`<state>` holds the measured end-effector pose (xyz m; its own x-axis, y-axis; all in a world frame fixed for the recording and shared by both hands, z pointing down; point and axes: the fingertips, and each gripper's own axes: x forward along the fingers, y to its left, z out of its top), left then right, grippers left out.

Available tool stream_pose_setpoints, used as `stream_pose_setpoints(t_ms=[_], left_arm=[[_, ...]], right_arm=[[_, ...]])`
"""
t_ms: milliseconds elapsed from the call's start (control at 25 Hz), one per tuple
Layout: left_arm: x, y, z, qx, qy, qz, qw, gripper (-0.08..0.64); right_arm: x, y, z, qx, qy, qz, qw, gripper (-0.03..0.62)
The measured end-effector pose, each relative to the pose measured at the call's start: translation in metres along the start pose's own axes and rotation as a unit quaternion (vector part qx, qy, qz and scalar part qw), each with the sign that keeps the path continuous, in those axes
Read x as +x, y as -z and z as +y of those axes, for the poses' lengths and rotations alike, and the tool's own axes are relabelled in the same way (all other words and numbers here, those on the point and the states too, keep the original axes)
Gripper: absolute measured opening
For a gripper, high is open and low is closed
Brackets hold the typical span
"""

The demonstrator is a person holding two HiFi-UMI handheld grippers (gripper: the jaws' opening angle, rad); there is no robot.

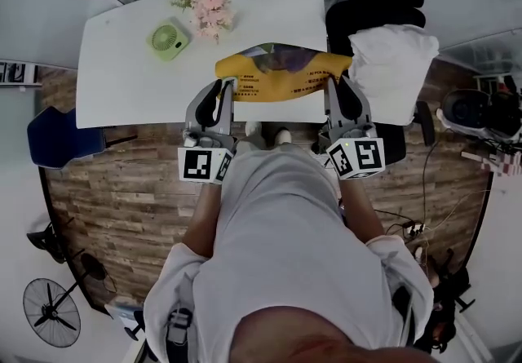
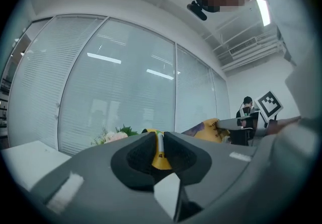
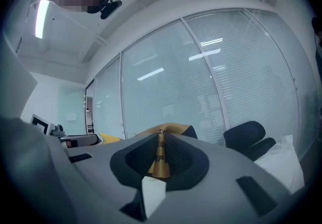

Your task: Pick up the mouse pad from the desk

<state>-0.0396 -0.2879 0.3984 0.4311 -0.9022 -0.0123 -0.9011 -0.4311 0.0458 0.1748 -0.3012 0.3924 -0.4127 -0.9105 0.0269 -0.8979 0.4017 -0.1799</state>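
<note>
Mouse pad [image 1: 281, 76] sags between both grippers over the 6 o'clock edge of the desk [image 1: 122, 84]. Left gripper [image 1: 227, 86] pinches its 9 o'clock end, right gripper [image 1: 330, 81] its 3 o'clock end, jaws nearly closed on it.

The right gripper [image 3: 160, 141] has its two dark fingers [image 3: 187, 156] pressed onto a fold of the yellow mouse pad [image 3: 161, 165], which stands upright between them and spreads out beyond. Far behind is a glass wall with blinds [image 3: 241, 67]. At the right sits a black chair [image 3: 249, 135] beside a white cloth [image 3: 284, 160].
</note>
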Motion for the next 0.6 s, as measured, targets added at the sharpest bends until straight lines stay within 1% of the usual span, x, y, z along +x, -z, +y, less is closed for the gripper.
stream_pose_setpoints(t_ms=[160,360,480,600], left_arm=[[-0.001,-0.037,-0.003,-0.001,0.007,-0.042,0.9991,0.048],[-0.007,-0.082,-0.010,0.042,-0.005,-0.095,0.9946,0.052],[-0.017,-0.104,-0.006,0.049,-0.009,-0.104,0.9933,0.052],[-0.018,-0.108,-0.009,0.055,-0.011,-0.104,0.9930,0.052]], right_arm=[[-0.005,-0.032,0.002,-0.015,-0.006,-0.034,0.999,0.046],[-0.013,-0.062,0.005,-0.037,-0.018,-0.069,0.997,0.051],[-0.016,-0.077,0.022,-0.062,-0.019,-0.082,0.995,0.049],[-0.020,-0.080,0.025,-0.082,-0.020,-0.090,0.992,0.043]])
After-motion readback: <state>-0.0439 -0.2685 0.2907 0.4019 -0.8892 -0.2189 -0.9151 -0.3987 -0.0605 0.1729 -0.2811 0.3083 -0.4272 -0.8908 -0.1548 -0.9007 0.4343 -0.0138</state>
